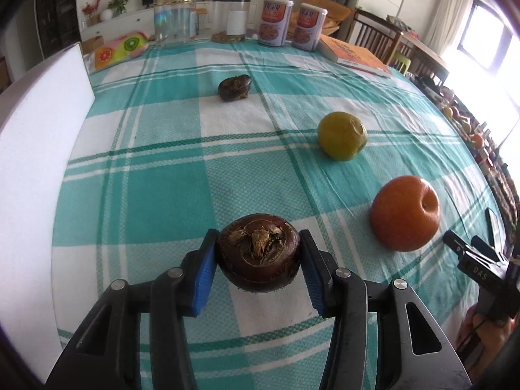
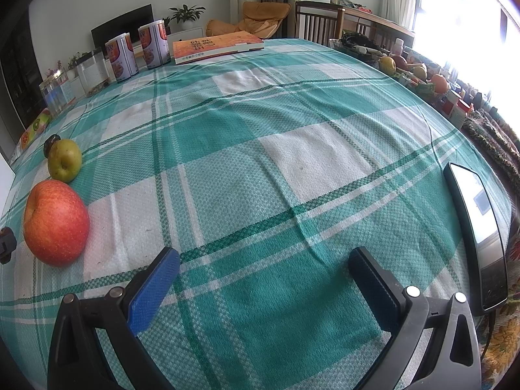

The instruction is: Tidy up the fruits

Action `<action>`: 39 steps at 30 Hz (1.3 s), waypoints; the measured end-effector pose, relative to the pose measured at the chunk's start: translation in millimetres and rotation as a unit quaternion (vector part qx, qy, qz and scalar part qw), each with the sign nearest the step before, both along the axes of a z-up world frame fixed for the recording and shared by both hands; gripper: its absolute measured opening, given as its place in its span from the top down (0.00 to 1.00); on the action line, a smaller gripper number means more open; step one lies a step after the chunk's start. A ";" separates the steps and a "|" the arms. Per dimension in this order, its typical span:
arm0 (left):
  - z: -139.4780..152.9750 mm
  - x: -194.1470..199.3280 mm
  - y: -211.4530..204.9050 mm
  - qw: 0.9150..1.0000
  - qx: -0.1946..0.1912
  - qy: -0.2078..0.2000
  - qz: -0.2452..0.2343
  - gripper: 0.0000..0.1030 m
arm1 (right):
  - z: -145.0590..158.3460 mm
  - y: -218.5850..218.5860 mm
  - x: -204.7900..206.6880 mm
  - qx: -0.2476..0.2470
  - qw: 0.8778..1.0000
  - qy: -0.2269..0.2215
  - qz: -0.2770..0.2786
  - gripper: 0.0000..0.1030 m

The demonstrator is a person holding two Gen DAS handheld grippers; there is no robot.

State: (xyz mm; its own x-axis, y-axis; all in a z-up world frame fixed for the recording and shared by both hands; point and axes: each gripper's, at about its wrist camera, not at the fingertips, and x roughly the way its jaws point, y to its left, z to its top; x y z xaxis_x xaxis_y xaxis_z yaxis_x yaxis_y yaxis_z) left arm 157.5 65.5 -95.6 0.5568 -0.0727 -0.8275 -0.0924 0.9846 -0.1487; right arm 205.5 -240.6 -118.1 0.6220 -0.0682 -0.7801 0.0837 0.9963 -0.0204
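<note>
Left hand-held gripper clamping water chestnut, right hand-held gripper released, phone visible only right-side.

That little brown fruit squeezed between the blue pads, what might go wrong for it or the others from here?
The left gripper holds the round water chestnut only by its curved sides, so it may slip out and roll across the tablecloth. The red apple and green fruit lie loose nearby; a nudge could send either rolling. The right gripper hangs open near a phone, which it might bump.
</note>
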 end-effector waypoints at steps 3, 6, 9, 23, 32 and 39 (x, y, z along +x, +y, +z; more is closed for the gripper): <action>-6.8 -17.0 -4.9 1.000 0.000 0.005 -0.011 0.51 | 0.0 0.1 -0.1 0.000 1.000 0.000 0.000 0.00; -13.1 -24.8 -8.8 1.000 0.020 -0.008 -0.018 0.45 | -0.2 0.8 0.1 -0.001 1.000 0.000 0.000 0.00; -16.7 -25.0 -11.1 0.999 0.031 -0.014 -0.017 0.23 | 0.0 0.2 -0.2 0.000 1.000 0.000 0.000 0.00; -23.9 -28.5 -20.3 0.997 0.070 -0.034 -0.028 0.13 | 0.3 0.4 -0.5 0.001 1.000 -0.001 0.001 0.00; -16.0 -35.7 -13.2 0.998 0.031 -0.035 -0.039 0.28 | 12.5 -11.8 -15.7 0.149 0.988 -0.035 0.029 0.00; -13.8 -38.7 -11.6 0.998 0.032 -0.033 -0.037 0.51 | 42.1 108.5 -2.3 0.116 0.967 -0.014 0.227 0.00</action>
